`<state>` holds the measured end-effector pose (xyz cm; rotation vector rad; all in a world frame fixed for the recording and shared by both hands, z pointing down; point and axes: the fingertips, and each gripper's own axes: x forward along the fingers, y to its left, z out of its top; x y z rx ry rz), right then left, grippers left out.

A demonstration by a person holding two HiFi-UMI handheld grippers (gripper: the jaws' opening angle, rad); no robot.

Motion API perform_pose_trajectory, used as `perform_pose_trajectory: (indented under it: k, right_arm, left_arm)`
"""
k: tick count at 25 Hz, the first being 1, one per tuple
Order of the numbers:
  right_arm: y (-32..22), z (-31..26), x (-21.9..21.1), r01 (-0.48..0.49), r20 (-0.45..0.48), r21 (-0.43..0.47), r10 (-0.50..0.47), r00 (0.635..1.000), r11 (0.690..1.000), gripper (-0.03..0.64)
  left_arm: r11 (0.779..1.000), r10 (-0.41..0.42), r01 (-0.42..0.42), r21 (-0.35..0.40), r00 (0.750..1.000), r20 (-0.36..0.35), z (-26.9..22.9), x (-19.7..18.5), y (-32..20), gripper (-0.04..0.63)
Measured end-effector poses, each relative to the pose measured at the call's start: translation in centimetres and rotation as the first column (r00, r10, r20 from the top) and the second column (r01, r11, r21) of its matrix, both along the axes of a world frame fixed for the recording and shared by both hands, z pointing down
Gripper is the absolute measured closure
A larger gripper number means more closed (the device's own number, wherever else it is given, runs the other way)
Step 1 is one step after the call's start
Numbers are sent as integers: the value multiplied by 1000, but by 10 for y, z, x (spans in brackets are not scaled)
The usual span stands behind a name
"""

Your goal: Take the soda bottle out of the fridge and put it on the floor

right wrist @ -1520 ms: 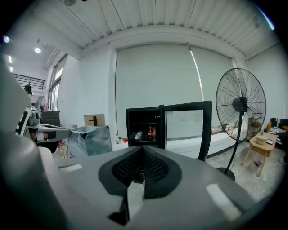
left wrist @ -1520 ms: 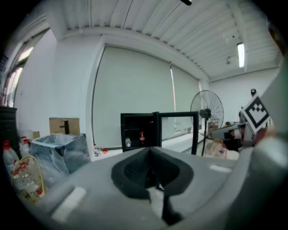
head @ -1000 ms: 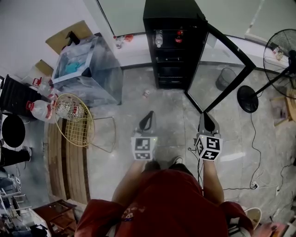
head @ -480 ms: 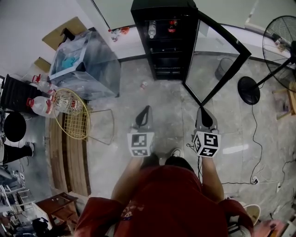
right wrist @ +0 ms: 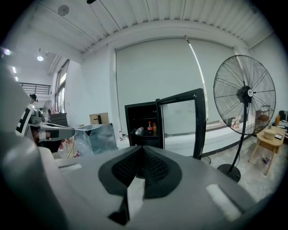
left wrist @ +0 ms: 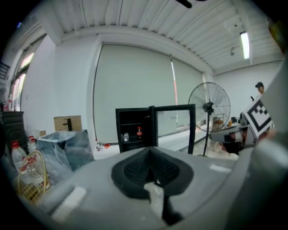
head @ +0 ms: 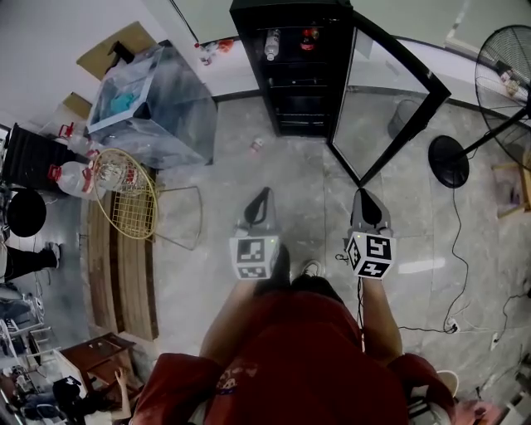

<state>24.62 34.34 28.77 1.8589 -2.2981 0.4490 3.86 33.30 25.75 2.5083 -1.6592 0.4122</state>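
The left hand-held gripper (head: pixel 263 196) and right hand-held gripper (head: pixel 362 197), both closed and empty, face the open fridge (head: pixel 290 98) holding the soda bottle (head: pixel 310 38).

Soda bottle (head: pixel 311 38) inside fridge (head: pixel 286 10) (fan (head: pixel 504 70) rightward)

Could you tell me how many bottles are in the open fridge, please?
2 show plainly, both high in the fridge: a clear bottle at left, the soda bottle right of it. Another may hide behind.
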Motion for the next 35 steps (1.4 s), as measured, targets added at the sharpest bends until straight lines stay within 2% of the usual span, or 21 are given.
perform_pose_trajectory:
  k: [9,14,28,35]
  right_arm:
    - [-40,0,-8,13,-18,9,-13,1000,1000,617]
    - [-75,-5,-24,20,-36,19,-20,999,1000,617]
    - [-214,-13,-100,34,-81,9,-33,996,999,617]
    - [-289,-10,-138,23,-108,-10,-24,994,1000,617]
  left_arm:
    - [1000,-2,2,2,1000,-11,6,-6,-37,595]
    - [1000,-5,6,11,1000,-23,3,-22,-70,595]
    - [1000,-20,21,9,999,-50,-1,-100,-204,595]
    - [1000,2,-1,5,998,-56,5,-133,-284,595]
